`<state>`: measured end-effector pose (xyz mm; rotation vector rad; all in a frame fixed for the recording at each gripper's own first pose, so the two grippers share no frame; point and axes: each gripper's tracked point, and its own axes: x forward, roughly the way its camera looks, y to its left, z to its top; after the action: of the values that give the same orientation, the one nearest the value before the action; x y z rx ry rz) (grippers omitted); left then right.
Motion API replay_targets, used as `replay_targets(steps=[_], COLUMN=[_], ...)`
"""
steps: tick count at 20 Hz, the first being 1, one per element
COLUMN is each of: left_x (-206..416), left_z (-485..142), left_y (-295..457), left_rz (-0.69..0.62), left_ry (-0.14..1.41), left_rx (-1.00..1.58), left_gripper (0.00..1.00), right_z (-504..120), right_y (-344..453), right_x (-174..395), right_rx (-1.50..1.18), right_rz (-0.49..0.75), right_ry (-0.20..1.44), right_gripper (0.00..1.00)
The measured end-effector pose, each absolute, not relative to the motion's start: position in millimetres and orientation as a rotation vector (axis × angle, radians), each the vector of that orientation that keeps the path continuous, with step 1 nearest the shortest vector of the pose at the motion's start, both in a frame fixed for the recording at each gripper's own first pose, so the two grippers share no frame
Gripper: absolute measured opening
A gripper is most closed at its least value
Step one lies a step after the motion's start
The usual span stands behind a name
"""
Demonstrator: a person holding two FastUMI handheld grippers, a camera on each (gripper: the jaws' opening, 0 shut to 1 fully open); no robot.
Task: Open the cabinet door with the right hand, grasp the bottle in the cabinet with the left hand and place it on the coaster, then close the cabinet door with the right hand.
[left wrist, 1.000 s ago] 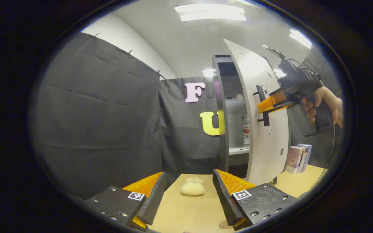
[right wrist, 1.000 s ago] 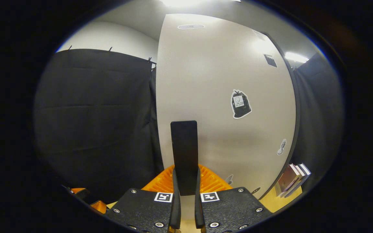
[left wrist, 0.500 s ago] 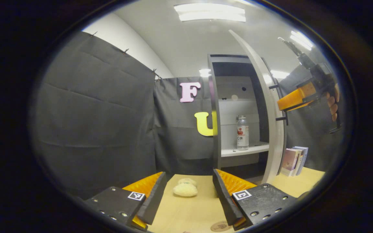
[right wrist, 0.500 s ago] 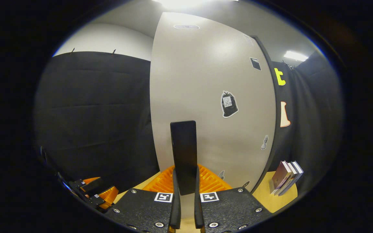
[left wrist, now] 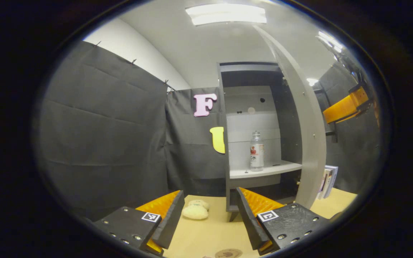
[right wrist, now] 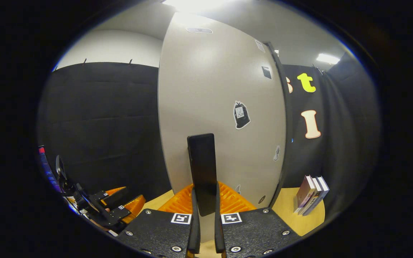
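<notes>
Your right gripper (right wrist: pixel 204 215) pinches the handle (right wrist: pixel 202 172), holding the door (right wrist: pixel 221 107) wide so your left gripper (left wrist: pixel 210 215), jaws apart and empty, can reach the bottle (left wrist: pixel 256 150) on the shelf (left wrist: pixel 264 170).

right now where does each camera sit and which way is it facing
Left gripper view: rides the left gripper, low over the table, facing the open cabinet and the bottle on its shelf; its own fingers stand apart at the bottom.
Right gripper view: rides the right gripper, close against the outside of the cabinet door; its fingers clamp the door handle.
Shared: the door, the books, and each view catches the other gripper.
</notes>
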<state>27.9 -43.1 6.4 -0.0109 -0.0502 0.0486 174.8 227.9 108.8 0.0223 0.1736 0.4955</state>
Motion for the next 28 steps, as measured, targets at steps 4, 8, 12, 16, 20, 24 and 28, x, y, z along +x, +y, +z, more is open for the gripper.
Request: replay_targets(steps=[4,8,12,16,20,24,28], left_x=[23.3,23.9,21.1,17.7,13.4,7.3,19.7], left_z=[12.9,11.6,14.2,16.7,20.1,29.3,40.5], left_y=[-81.0,-112.4,-133.4,-150.9,-167.1,-179.1,-189.4], left_rz=[0.031,0.012,0.008,0.008,0.017,0.019,0.000], left_ry=[-0.048,-0.037,-0.032,-0.029,-0.028,-0.026,-0.012], left_rx=[-0.011,-0.011,-0.014,-0.014,-0.019,0.009,0.001], left_gripper=[0.88,0.88,0.87,0.87,0.87,0.85,0.87], right_z=[109.2,111.9,111.6,114.1,113.2,110.7,99.5], right_y=[212.9,200.5,171.8,141.6,108.4,107.1,88.7], right_x=[172.0,171.7,166.5,167.8,177.5,174.7,149.3], right_rx=[0.015,0.000,-0.005,-0.024,-0.029,0.006,-0.012], right_rz=[0.481,0.449,0.405,0.354,0.295,0.333,0.339], right_ry=[0.159,0.139,0.127,0.109,0.087,0.073,0.054], right_gripper=[0.16,0.16,0.15,0.15,0.13,0.11,0.13])
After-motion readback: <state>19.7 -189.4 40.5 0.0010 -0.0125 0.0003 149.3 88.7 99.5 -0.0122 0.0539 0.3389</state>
